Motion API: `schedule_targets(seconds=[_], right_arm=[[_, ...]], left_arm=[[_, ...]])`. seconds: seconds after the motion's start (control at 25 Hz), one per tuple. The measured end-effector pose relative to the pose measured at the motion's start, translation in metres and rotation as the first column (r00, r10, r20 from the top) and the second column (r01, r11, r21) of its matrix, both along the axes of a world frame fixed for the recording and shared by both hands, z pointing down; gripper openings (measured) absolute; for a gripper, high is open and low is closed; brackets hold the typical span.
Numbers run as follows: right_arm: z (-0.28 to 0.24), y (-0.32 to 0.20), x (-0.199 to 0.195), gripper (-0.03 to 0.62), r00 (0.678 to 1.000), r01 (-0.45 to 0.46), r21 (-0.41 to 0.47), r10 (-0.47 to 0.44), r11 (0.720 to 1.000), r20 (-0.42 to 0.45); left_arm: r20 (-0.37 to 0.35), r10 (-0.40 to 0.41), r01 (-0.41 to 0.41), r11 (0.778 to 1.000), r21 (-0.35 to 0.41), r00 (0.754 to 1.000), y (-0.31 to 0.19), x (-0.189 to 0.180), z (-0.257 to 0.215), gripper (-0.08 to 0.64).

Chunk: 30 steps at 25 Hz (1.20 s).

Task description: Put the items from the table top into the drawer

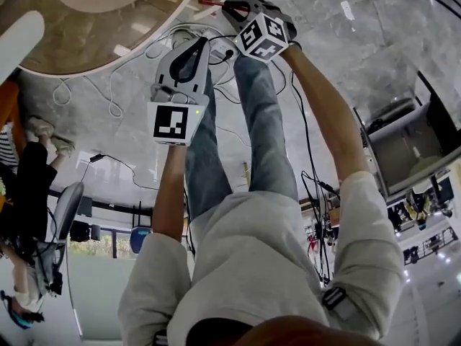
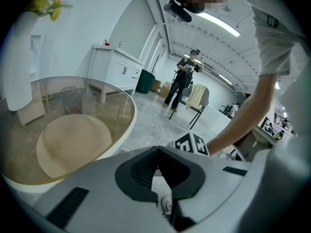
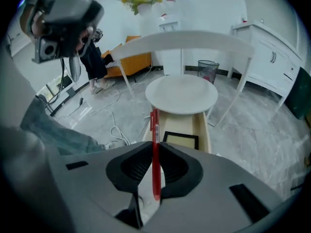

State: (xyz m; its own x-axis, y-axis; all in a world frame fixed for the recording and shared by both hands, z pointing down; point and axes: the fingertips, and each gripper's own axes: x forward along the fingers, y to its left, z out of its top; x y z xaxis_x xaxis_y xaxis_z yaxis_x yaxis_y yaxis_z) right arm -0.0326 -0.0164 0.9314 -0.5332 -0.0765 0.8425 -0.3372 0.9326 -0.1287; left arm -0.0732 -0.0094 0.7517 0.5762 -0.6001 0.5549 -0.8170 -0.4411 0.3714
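Right gripper [image 3: 155, 147] clamps red pen [image 3: 154, 125], tip toward open drawer [image 3: 202, 127].

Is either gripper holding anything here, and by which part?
The right gripper holds a red pen, clamped across the middle of its barrel, with the clip end sticking out past the jaw tips. The left gripper is shut on nothing.
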Motion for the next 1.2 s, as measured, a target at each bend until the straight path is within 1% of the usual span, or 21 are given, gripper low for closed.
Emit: schedule_targets(seconds=[0.08,0.16,0.2,0.28,0.36,0.44,0.52,0.72,0.76,0.8,0.84,0.88,1.0,1.12,1.2], right_arm=[[0.025,-0.005,-0.005,0.067,0.995,0.080,0.004,-0.080,0.997,-0.053],[0.045,-0.010,-0.007,0.067,0.977,0.183,0.016,-0.180,0.983,-0.115],[0.054,-0.012,-0.008,0.067,0.960,0.245,0.026,-0.239,0.969,-0.148],[0.067,-0.014,-0.012,0.067,0.911,0.375,0.044,-0.360,0.926,-0.201],[0.077,-0.013,-0.018,0.067,0.847,0.504,0.063,-0.479,0.861,-0.230],[0.086,-0.010,-0.024,0.067,0.772,0.618,0.078,-0.586,0.782,-0.247],[0.101,-0.011,-0.024,0.067,0.695,0.705,0.085,-0.662,0.704,-0.281],[0.140,-0.024,-0.015,0.067,0.507,0.848,0.058,-0.775,0.527,-0.376],[0.147,-0.022,-0.014,0.067,0.475,0.866,0.045,-0.790,0.498,-0.387],[0.155,-0.021,-0.013,0.069,0.452,0.877,0.035,-0.799,0.479,-0.396],[0.161,-0.021,-0.013,0.069,0.440,0.882,0.026,-0.802,0.471,-0.404],[0.167,-0.022,-0.013,0.071,0.437,0.882,0.019,-0.801,0.471,-0.409],[0.179,-0.025,-0.014,0.072,0.445,0.873,0.002,-0.794,0.488,-0.413],[0.181,-0.026,-0.015,0.147,0.446,0.869,-0.015,-0.797,0.494,-0.406],[0.177,-0.031,-0.014,0.149,0.445,0.869,-0.018,-0.795,0.495,-0.412]], left_arm=[[-0.002,0.005,-0.005,1.000,0.000,1.000,-0.002,-0.001,-0.002,0.016],[-0.004,0.000,0.000,1.000,-0.004,1.000,-0.002,-0.004,-0.005,0.017],[-0.005,-0.006,0.006,1.000,-0.005,1.000,-0.002,-0.007,-0.006,0.017],[-0.009,-0.026,0.026,1.000,-0.004,1.000,-0.002,-0.012,-0.007,0.017],[-0.015,-0.047,0.046,0.999,-0.004,0.999,0.001,-0.013,-0.004,0.017],[-0.014,-0.052,0.051,0.999,-0.014,0.999,0.007,-0.011,0.000,0.017],[0.000,-0.046,0.046,0.999,-0.025,0.999,0.013,-0.010,0.005,0.016],[0.019,-0.089,0.089,0.996,-0.026,0.996,0.016,-0.014,0.022,0.017],[0.024,-0.097,0.098,0.995,-0.034,0.995,0.019,-0.017,0.027,0.017],[0.030,-0.104,0.105,0.994,-0.040,0.994,0.021,-0.020,0.032,0.017],[0.034,-0.113,0.115,0.992,-0.044,0.993,0.023,-0.023,0.037,0.017],[0.038,-0.123,0.124,0.991,-0.047,0.992,0.025,-0.026,0.040,0.017],[0.052,-0.137,0.139,0.989,-0.050,0.989,0.027,-0.033,0.045,0.017],[0.056,-0.148,0.151,0.988,-0.043,0.987,0.025,-0.036,0.041,0.017],[0.061,-0.149,0.152,0.988,-0.037,0.987,0.022,-0.036,0.037,0.017]])
